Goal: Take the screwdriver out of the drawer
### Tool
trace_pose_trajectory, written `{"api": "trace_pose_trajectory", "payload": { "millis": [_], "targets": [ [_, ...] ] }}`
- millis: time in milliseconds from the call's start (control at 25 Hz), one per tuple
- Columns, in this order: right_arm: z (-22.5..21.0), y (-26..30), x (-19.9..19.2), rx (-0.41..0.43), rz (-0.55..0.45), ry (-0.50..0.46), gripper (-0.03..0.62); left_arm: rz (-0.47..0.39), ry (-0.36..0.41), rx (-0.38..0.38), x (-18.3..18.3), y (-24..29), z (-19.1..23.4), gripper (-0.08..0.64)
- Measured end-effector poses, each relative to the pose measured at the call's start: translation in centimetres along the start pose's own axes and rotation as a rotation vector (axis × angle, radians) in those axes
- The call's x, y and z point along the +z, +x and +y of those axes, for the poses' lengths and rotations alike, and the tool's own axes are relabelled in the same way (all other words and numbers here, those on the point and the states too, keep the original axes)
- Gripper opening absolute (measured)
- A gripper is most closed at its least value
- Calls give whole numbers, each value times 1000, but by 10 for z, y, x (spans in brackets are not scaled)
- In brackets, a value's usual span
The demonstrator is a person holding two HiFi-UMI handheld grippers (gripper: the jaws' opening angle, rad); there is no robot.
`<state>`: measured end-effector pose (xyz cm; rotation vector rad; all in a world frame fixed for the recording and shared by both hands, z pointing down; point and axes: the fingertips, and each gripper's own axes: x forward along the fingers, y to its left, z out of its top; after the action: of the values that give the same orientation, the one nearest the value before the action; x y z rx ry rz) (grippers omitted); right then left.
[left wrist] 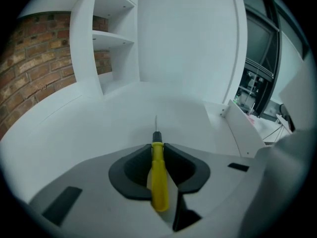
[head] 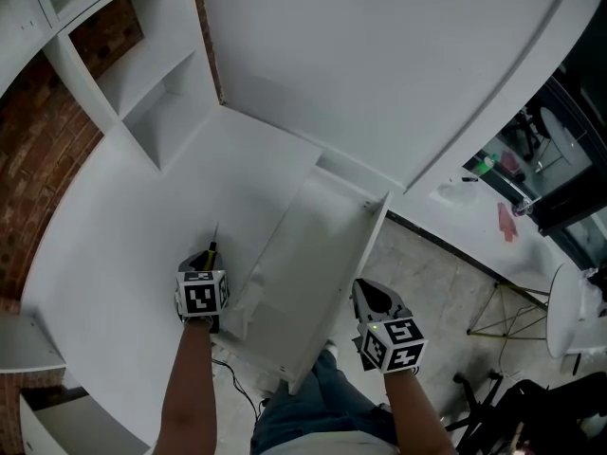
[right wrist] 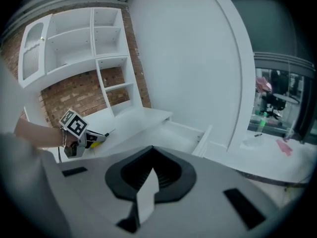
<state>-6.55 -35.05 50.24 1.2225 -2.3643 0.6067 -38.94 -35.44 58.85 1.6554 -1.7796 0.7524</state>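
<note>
White curved surface (head: 123, 216) with its drawer (head: 303, 273) pulled out toward the person; as far as the head view shows, the drawer floor lies bare.

Left claw (head: 205, 265), poised over the surface just to the left of the drawer. Its jaws stand narrow and clamp the yellow handle of the screwdriver (left wrist: 158, 182). The handle lies along the claw's own line, and the thin shaft projects forward past the jaw tips, above the bare surface. The right gripper view confirms this placement, showing the left claw beside the drawer rather than above it.

Right claw (right wrist: 151, 152), held near the drawer's outer right corner and off the edge of the surface. Its jaws are together with nothing between them, and it touches neither the drawer nor the tool.

Progress, as judged from these views: the extraction itself appears complete, since the screwdriver is gripped and clear of the drawer. What may remain is to lay the tool on the surface and release it. The drawer stands open, though the task sentence does not ask for its closing.
</note>
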Motion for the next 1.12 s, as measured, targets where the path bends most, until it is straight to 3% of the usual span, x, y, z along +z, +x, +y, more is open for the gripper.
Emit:
{"api": "trace_pose_trajectory", "payload": {
  "millis": [200, 280, 560, 760, 800, 880, 1120],
  "targets": [
    [0, -4, -3, -18, -7, 17, 11, -21, 11, 20, -1, -1, 3, 99],
    [1, -8, -1, -22, -17, 19, 11, -40, 5, 27, 1, -5, 4, 158],
    [0, -34, 14, -30, -98, 8, 11, -150, -27, 63, 14, -45, 9, 195],
    [16, -79, 35, -12, -209, -54, 10, -323, -33, 57, 29, -109, -3, 193],
    [20, -91, 38, -9, -230, -78, 11, -373, -26, 52, 33, -127, -10, 171],
    [29, -116, 43, -6, -266, -131, 11, -468, -11, 49, 37, -164, -24, 24],
    [51, -193, 58, -25, -386, -243, 9, -713, 35, -16, 39, -273, -75, 12]
  ]
}}
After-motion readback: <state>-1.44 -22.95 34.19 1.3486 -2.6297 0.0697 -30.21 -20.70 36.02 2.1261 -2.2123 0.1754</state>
